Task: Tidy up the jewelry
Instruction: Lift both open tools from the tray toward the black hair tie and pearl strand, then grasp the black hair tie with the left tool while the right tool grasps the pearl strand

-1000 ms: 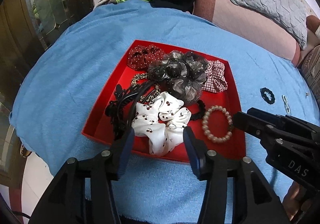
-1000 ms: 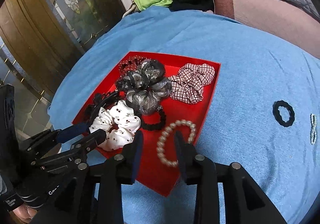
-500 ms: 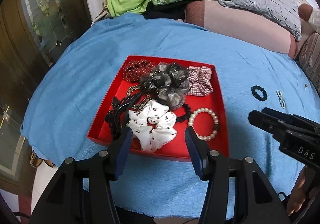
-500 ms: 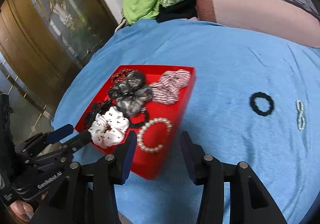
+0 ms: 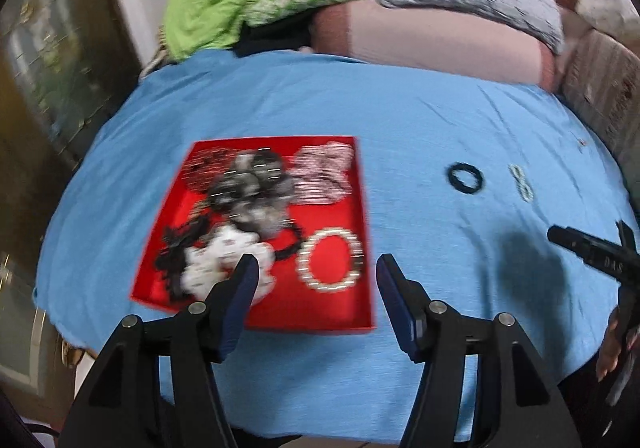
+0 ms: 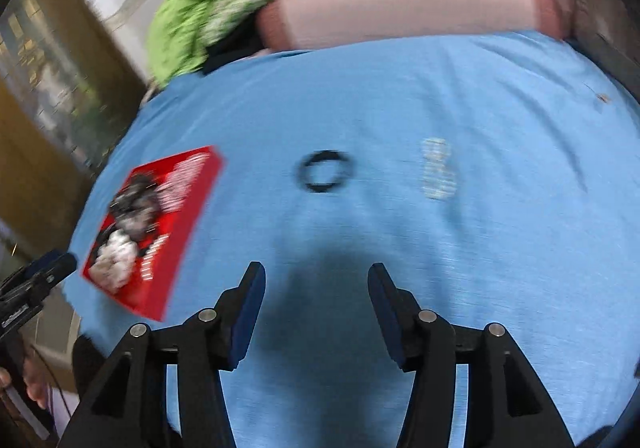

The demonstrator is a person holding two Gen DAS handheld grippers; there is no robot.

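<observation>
Left wrist view first. My left gripper (image 5: 314, 268) hangs over the near edge of the red tray (image 5: 362, 215), jaws parted about halfway and just been opening, with nothing between the pads. Beyond the tips lies the pearl bracelet (image 5: 331, 260) in the tray's near right corner. Beside it on the left sits the white scrunchie (image 5: 224, 262), partly hidden by my left finger (image 5: 240, 296). A grey-black scrunchie (image 5: 250, 193) fills the middle of the tray, a checked scrunchie (image 5: 324, 177) the far right corner, a dark red one (image 5: 204, 165) the far left; black hair pieces (image 5: 176, 252) lie along the left side. The tray rests on a blue cloth (image 5: 400, 115). Out on the cloth, well right of the tray, lie a black hair tie (image 5: 464, 177) and just beside it a small pale beaded piece (image 5: 522, 183). The right gripper (image 5: 588, 248) shows at the right edge; this view is blurred.

Right wrist view, heavily blurred. My right gripper (image 6: 316, 288) is over bare blue cloth (image 6: 400, 87), jaws about half apart, just been opening, empty. Ahead of the tips lies the black hair tie (image 6: 325, 171), with the pale beaded piece (image 6: 438, 169) to its right. The red tray (image 6: 188, 232) is off to the left, contents smeared. The left gripper's tip (image 6: 44, 268) shows at the left edge.
</observation>
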